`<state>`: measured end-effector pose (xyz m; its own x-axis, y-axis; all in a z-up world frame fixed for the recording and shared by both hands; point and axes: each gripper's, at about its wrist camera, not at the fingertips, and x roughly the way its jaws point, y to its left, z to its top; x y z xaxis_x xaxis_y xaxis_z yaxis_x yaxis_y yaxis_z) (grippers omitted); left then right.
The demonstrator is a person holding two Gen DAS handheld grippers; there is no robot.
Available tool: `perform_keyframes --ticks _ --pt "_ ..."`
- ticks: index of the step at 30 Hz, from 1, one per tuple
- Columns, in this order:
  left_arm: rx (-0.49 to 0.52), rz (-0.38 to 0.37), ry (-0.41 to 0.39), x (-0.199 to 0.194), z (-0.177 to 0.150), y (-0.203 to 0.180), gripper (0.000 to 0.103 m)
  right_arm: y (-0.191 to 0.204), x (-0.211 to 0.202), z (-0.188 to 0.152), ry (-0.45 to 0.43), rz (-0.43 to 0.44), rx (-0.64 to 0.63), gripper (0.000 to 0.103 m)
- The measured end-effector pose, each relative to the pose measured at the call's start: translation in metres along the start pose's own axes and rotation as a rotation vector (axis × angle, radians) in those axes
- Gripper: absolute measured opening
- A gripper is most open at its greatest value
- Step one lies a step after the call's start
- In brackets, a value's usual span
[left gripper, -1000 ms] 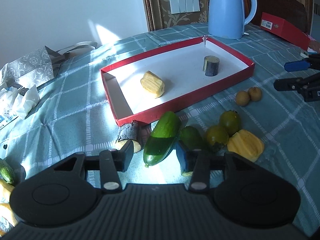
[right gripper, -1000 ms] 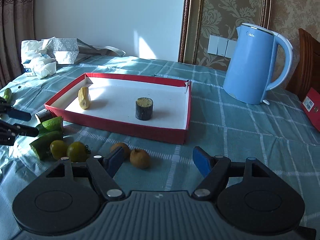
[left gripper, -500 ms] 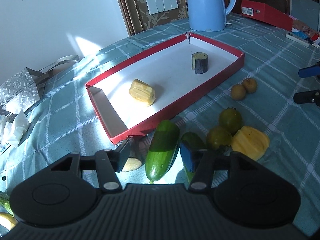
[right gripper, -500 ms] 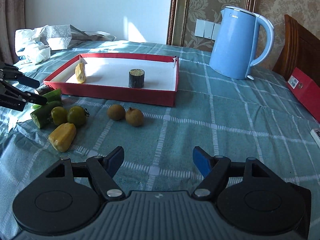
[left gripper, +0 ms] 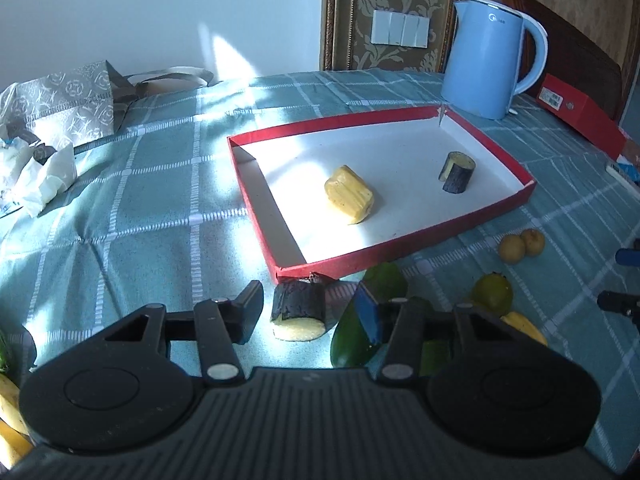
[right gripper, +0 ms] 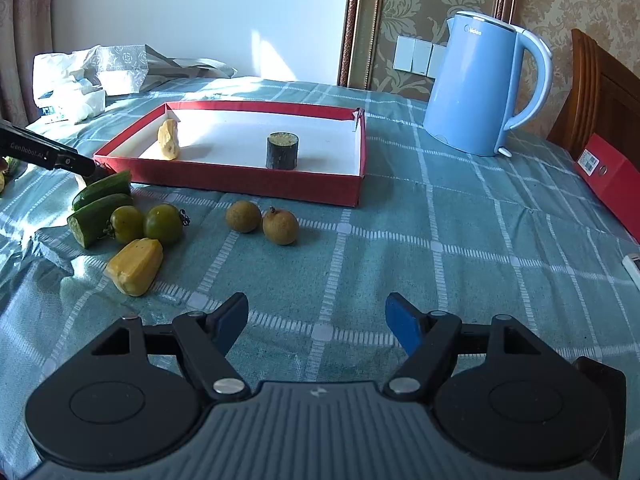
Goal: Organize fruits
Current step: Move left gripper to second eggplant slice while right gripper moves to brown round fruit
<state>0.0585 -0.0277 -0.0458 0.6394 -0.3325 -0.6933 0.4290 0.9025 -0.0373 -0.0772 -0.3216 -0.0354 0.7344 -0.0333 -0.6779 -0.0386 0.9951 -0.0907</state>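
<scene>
A red tray holds a yellow fruit piece and a dark-skinned cut chunk. In front of the tray lie another dark chunk, cucumber pieces, two green fruits, a yellow piece and two brown longans. My left gripper is open, its jaws either side of the dark chunk and close to the cloth. My right gripper is open and empty, well back from the fruit.
A blue kettle stands behind the tray. A red box lies at the right edge. A paper bag and tissues sit far left. Bananas show at the lower left. A checked green cloth covers the table.
My left gripper has shifted left from the cucumber to straddle the dark chunk. My right gripper has pulled back and away from the longans.
</scene>
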Motion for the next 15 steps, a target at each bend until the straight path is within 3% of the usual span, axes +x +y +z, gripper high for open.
perform_keyframes --ticks 9,15 --pt "-0.046 0.037 0.087 0.026 0.002 0.009 0.046 0.002 -0.002 0.001 -0.003 -0.003 -0.001 0.075" --pt "-0.001 0.050 0.114 0.032 0.000 0.000 0.031 0.001 -0.002 0.001 -0.001 -0.006 0.000 0.075"
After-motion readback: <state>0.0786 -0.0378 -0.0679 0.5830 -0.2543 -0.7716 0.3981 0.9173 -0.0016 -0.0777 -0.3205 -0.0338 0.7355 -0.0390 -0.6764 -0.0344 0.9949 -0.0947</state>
